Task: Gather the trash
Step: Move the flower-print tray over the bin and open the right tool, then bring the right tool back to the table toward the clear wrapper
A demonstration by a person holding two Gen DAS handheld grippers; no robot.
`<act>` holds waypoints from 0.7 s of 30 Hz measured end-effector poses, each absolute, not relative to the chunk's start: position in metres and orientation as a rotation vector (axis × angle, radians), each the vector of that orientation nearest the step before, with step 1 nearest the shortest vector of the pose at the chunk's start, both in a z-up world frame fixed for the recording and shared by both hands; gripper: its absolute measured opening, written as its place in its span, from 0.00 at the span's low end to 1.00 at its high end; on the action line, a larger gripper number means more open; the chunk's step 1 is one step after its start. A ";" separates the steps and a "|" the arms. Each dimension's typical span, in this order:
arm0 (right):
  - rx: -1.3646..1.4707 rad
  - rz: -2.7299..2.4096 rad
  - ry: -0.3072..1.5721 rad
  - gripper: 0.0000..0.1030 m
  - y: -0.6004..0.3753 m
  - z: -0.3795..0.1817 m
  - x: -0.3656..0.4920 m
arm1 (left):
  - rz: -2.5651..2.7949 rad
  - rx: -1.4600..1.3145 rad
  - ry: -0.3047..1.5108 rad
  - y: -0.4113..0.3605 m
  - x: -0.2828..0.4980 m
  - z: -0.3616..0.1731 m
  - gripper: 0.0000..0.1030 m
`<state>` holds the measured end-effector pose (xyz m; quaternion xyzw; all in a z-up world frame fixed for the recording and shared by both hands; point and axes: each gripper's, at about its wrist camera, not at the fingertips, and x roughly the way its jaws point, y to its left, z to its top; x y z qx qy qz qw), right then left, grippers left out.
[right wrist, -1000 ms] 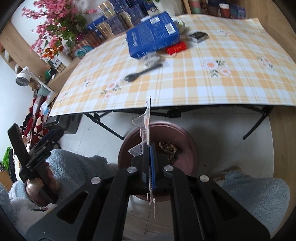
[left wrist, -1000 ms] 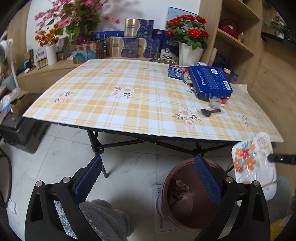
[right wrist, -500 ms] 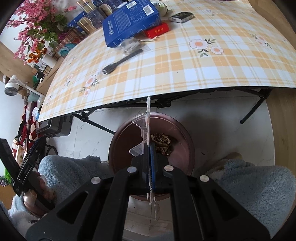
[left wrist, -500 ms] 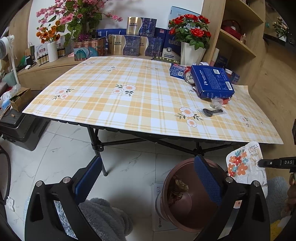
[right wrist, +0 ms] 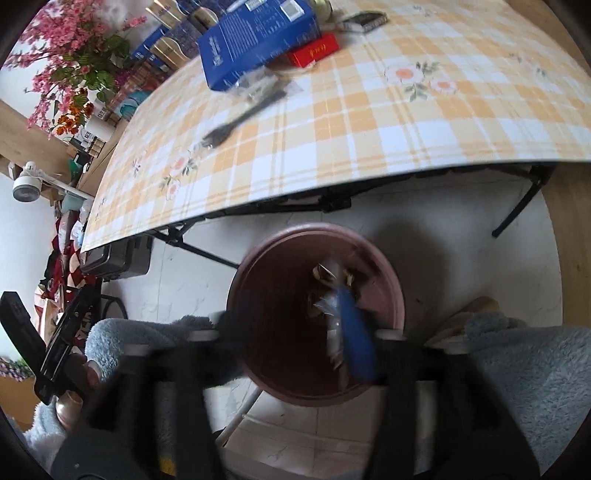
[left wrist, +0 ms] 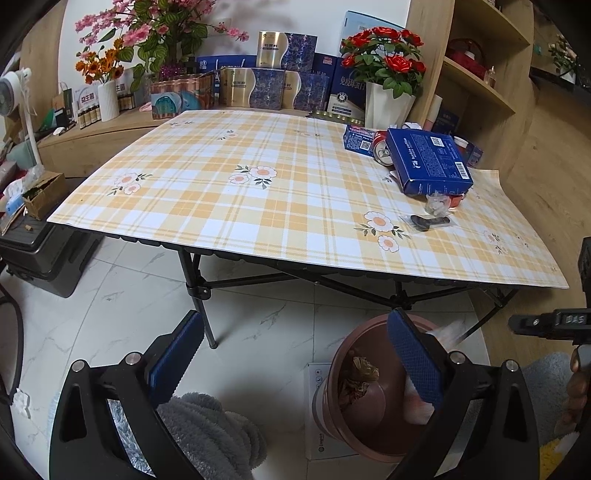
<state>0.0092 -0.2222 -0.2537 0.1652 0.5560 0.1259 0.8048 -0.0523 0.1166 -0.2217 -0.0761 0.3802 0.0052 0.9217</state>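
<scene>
A: Start at the tongs. What are they doing?

B: The right tongs (right wrist: 291, 332) hang over the brown bin (right wrist: 391, 280), blurred, their jaws opening. A pale wrapper (right wrist: 332, 332) sits just beside the blue pad, inside the bin's mouth; I cannot tell whether it touches the pad. The left tongs (left wrist: 295, 354) stand wide apart with nothing between the ribbed blue pads.

A: And the bin itself?

B: Round, smooth plastic, reddish brown, standing on the white marbled floor tiles (left wrist: 258, 325) just in front of the bench (left wrist: 221, 192). Crumpled brown paper (left wrist: 358, 376) lies inside, with the pale wrapper (left wrist: 447, 332) blurred at the far rim.

A: The bench?

B: A folding frame with black legs under a stiff yellow and white checked cloth printed with flowers. Toward its right end lie a blue carton (left wrist: 428, 162), a drink can (left wrist: 382, 149), a crinkled clear wrapper (left wrist: 436, 203) and a black plastic fork (left wrist: 428, 221). A red pack (right wrist: 314, 51) lies beside the carton.

A: The room?

B: Wooden shelves (left wrist: 476, 74) on the right, a low wooden ledge behind with boxes, red roses (left wrist: 384, 62) in a white vase and pink blossoms (left wrist: 147, 29).
</scene>
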 end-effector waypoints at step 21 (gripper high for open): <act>0.075 0.250 0.914 0.94 -0.216 -0.203 0.010 | -0.039 -0.106 0.838 0.102 -0.045 -0.231 0.94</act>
